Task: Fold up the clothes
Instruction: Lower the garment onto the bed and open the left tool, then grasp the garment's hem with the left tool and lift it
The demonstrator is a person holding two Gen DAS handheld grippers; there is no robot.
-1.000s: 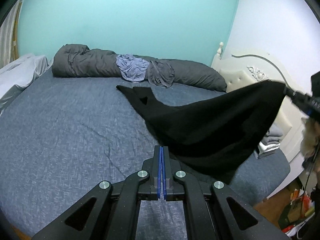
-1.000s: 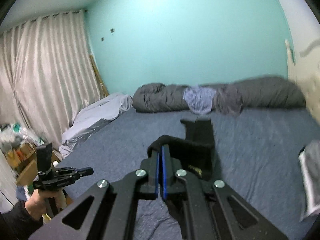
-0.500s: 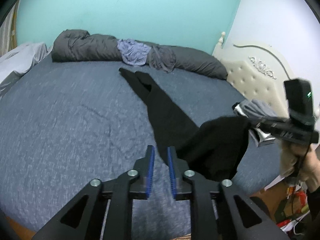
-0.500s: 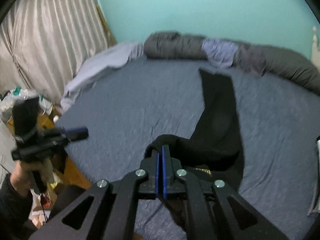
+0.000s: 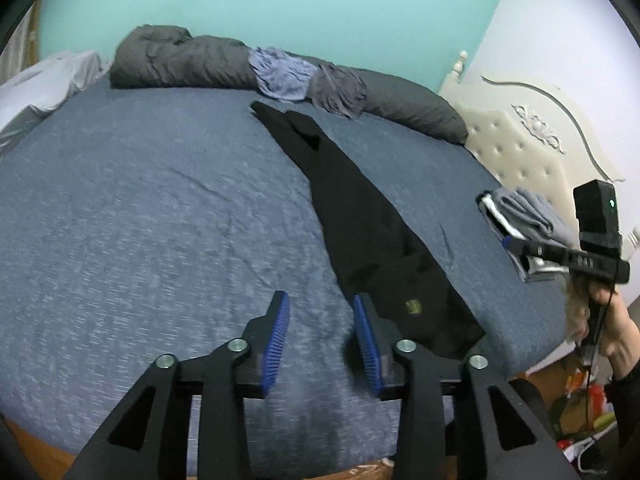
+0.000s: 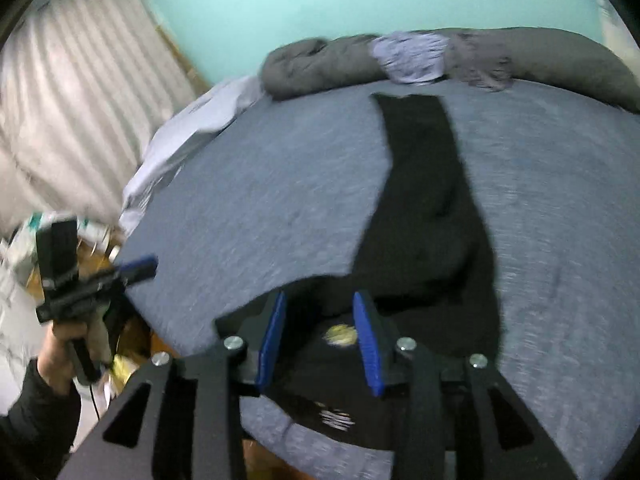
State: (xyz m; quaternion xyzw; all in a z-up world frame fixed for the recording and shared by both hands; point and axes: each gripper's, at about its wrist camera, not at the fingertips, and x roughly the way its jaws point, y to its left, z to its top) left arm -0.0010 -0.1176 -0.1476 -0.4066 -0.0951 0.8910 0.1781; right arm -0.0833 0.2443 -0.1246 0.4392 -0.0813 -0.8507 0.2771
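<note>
The black trousers (image 5: 360, 216) lie flat on the blue bed (image 5: 140, 220), running from frame centre toward the lower right. Left gripper (image 5: 322, 320): jaws have just been opening, partly spread, nothing between them. Right gripper (image 6: 318, 320): jaws have just been opening, partly spread over the waistband, pads not gripping.

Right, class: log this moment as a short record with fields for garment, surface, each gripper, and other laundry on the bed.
garment: black trousers, laid out long and flat, folded lengthwise
surface: blue bed
left gripper: jaws just opened, nothing between them, beside the waist end
right gripper: jaws just opened, over the waist, pads off the cloth
other laundry: folded grey stack near the headboard
</note>
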